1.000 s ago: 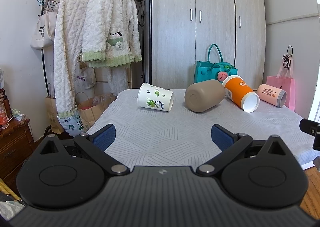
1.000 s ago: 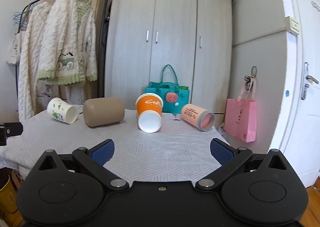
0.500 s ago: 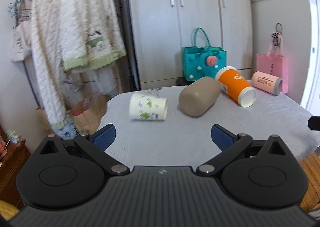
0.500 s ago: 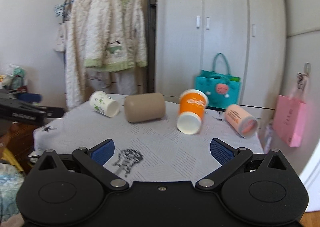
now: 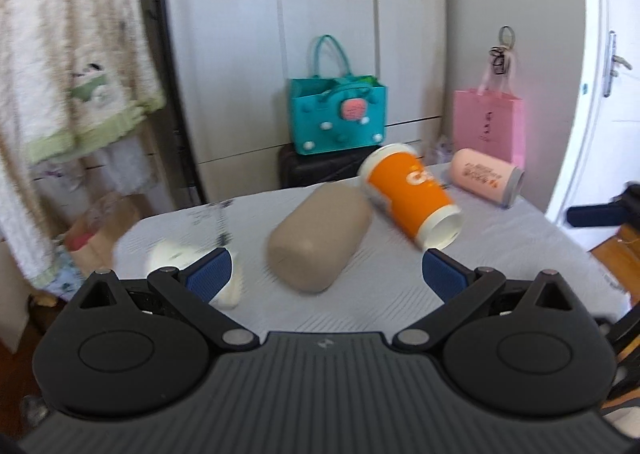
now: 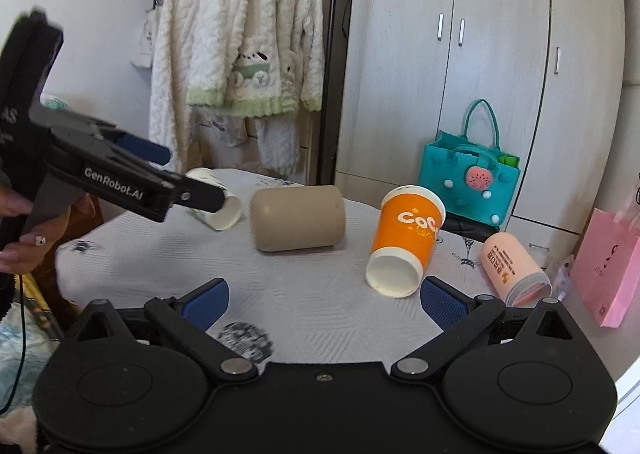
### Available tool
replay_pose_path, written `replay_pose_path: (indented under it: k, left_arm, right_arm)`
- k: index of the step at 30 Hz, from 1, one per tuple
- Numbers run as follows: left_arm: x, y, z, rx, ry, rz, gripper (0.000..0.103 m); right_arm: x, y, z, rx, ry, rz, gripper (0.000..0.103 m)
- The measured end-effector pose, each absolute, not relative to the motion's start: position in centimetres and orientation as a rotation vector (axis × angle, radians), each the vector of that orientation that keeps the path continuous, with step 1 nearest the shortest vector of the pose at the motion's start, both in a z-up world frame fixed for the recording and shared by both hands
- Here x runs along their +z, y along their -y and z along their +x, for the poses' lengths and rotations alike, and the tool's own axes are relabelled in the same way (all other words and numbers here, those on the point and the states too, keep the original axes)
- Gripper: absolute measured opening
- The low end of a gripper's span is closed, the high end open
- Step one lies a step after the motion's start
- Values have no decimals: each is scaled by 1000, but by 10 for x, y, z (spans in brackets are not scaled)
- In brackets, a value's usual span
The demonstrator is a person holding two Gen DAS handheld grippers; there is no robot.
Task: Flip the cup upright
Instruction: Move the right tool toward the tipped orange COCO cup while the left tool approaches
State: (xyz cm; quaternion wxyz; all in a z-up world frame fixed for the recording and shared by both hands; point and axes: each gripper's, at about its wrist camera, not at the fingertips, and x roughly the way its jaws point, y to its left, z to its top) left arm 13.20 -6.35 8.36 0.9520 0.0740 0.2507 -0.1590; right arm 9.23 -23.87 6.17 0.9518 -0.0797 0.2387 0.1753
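Four cups [image 6: 406, 238] lay sideways on the bench [image 6: 320, 294]. Left claw [image 5: 325, 274], jaws apart, had advanced toward the white cup [image 6: 218, 204] at ten o'clock, apparently beginning pickup; right claw [image 6: 324, 298] waited, apart.

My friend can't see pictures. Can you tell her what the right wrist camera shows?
Four cups lie tipped over on a white-clothed table: a white cup, a tan cup, an orange cup and a pink cup. The left gripper reaches toward the white one; the right gripper is open.
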Motion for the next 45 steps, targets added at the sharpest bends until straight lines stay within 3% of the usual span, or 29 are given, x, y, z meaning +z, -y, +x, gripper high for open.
replay_pose_path:
  k: [16,36,37,38,40,45]
  left_arm:
    - [84,158,253,-447,-611,239,102]
    - [75,149,314,-474,-708,128,99]
    - [75,149,314,-471,-706,127,99]
    - [76,147,311,-469,-702,128,99]
    - [77,144,307,-459,-696,138,99]
    - [82,137,292,-457,-695,151,100]
  right_arm:
    - [67,265,201,400,-629,-96,103]
    - [14,296,315,397,-920,124,103]
    - [12,295,316,398,-927,123,100]
    - [10,295,317,398,-934,119,89]
    - [8,295,317,400,-948,129,78]
    - [17,303,300,384,-914,160,77]
